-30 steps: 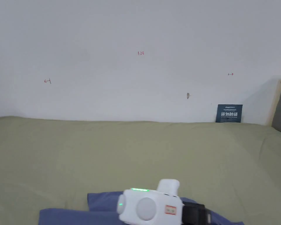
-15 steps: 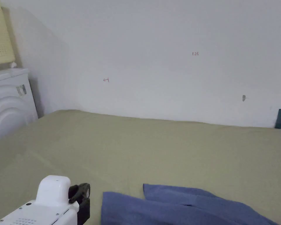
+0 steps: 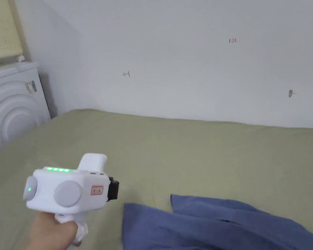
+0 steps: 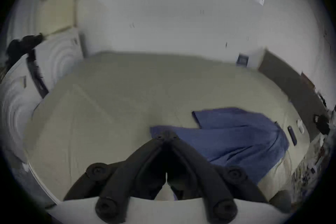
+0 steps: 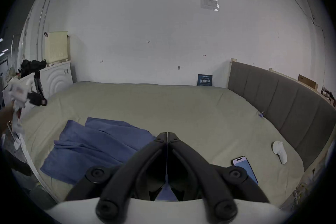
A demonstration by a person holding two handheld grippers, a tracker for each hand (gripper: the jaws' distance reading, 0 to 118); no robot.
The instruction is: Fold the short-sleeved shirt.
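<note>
A blue short-sleeved shirt (image 3: 217, 224) lies rumpled on the olive bed sheet (image 3: 185, 153), with one flap folded over its upper part. It also appears in the left gripper view, shirt (image 4: 227, 137), and in the right gripper view, shirt (image 5: 94, 144). A hand holds my left gripper (image 3: 112, 189) in the air just left of the shirt's left edge. Its jaws are shut with nothing between them, left gripper (image 4: 166, 134). My right gripper (image 5: 167, 135) hovers over the shirt's right side, jaws shut and holding nothing. Far off at the left edge of that view is the left gripper (image 5: 34, 98).
A white appliance (image 3: 12, 101) stands at the bed's left end, and a white wall runs behind the bed. A grey padded headboard (image 5: 283, 100) closes the right side. A phone (image 5: 245, 168) and a small white object (image 5: 280, 151) lie on the sheet near it.
The head camera has swung left. The white gripper that was over the shirt is now off the shirt's left edge and higher up. The shirt itself lies as before.
</note>
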